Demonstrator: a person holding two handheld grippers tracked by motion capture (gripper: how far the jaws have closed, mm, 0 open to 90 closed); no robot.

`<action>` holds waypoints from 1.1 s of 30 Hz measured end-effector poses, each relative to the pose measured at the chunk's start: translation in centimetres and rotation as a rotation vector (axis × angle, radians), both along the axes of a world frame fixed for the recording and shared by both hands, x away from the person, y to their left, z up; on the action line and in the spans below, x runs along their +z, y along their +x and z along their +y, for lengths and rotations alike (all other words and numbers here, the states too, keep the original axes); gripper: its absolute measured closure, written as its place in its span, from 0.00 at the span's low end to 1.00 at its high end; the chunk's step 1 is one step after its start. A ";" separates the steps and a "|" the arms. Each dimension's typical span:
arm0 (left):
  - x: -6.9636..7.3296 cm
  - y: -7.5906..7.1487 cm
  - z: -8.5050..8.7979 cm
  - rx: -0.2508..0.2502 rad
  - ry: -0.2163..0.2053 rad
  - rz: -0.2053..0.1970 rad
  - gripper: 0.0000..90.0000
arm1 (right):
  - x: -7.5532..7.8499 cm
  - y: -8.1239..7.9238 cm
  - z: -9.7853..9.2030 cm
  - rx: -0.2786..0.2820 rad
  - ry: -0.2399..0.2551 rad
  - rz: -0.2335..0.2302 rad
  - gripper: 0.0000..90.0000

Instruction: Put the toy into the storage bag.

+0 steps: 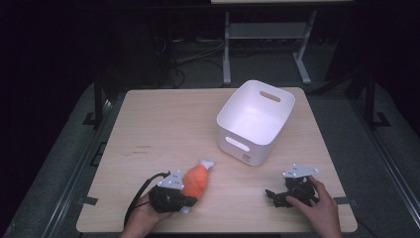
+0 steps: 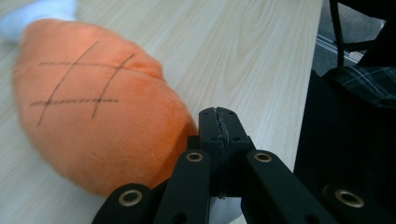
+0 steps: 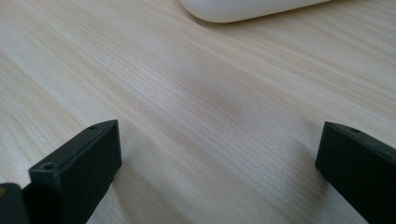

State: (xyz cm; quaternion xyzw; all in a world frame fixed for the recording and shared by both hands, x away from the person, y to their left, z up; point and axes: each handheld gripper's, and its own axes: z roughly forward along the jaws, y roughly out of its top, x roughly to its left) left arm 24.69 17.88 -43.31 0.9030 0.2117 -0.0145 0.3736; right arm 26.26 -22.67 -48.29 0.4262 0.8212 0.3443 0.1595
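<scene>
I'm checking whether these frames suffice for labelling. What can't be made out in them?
- Plush drumstick: blurred in the left gripper view; its white end is cut by the top edge.
- White bin: cropped to a sliver in the right gripper view.
- Label on the bin in the high view: too small to read.

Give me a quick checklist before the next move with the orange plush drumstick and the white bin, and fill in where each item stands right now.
1. Left gripper open for a grasp: not ok, its jaws are pressed together with nothing between them.
2. Orange plush drumstick within reach: ok, it lies on the table right beside the left gripper.
3. Drumstick held: not ok, it rests beside the shut jaws.
4. White bin ready: ok, upright, what shows of its inside is empty.
5. Right gripper out of the way: ok, open, low over bare table, apart from the bin.
</scene>
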 end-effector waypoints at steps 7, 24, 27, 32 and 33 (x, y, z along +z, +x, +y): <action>0.3 -0.2 1.5 0.039 0.017 -0.022 0.99 | 0.0 0.0 0.0 0.000 0.000 0.000 0.00; 1.1 -0.2 3.6 0.091 0.013 -0.054 0.96 | 0.0 0.0 0.0 0.000 0.000 0.000 0.00; 1.9 -0.1 3.7 0.091 -0.003 -0.060 0.89 | 0.0 0.0 0.0 0.000 0.000 0.000 0.00; 2.8 0.7 3.6 0.104 0.006 -0.066 0.72 | 0.0 0.0 0.0 0.000 0.000 0.000 0.00; 2.9 0.9 3.5 0.105 0.011 -0.066 0.68 | 0.0 0.0 0.0 0.000 0.000 0.000 0.00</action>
